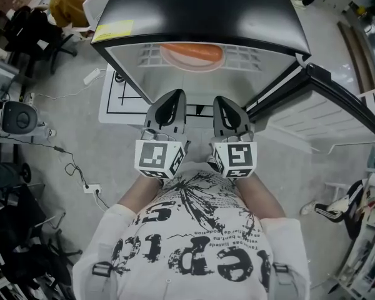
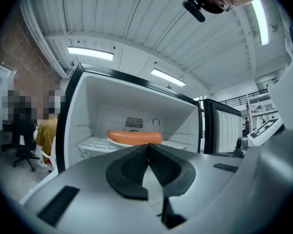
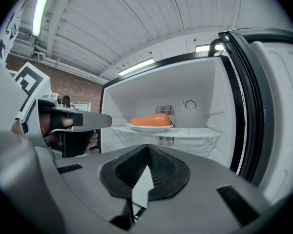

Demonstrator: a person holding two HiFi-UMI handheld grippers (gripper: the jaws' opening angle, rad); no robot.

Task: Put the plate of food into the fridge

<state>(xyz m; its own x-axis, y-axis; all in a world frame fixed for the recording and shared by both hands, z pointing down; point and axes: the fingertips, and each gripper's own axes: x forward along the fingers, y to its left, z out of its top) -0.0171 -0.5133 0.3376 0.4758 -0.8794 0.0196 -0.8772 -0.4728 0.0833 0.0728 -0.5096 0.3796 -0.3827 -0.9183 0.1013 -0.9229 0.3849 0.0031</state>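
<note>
White, stiff and likely breakable, the plate (image 1: 192, 67) bearing a roll-prone sausage (image 1: 192, 52) is seen on the fridge shelf (image 1: 250, 58) at upper centre, best gripped by its rim, while left claw (image 2: 148, 146) and right claw (image 3: 147, 146) are held shut, empty.

The fridge (image 1: 200, 11) is glossy black outside, smooth white plastic within. The plate (image 3: 136, 127) looks glazed white, the sausage (image 3: 150, 120) smooth with a slight sheen. The left tongs (image 2: 147, 146) and right tongs (image 3: 147, 146) are matt grey plastic with black, finely ribbed pads (image 2: 132, 167). The floor (image 1: 69, 124) is dull, mottled concrete; the person's shirt (image 1: 194, 242) printed cloth.
</note>
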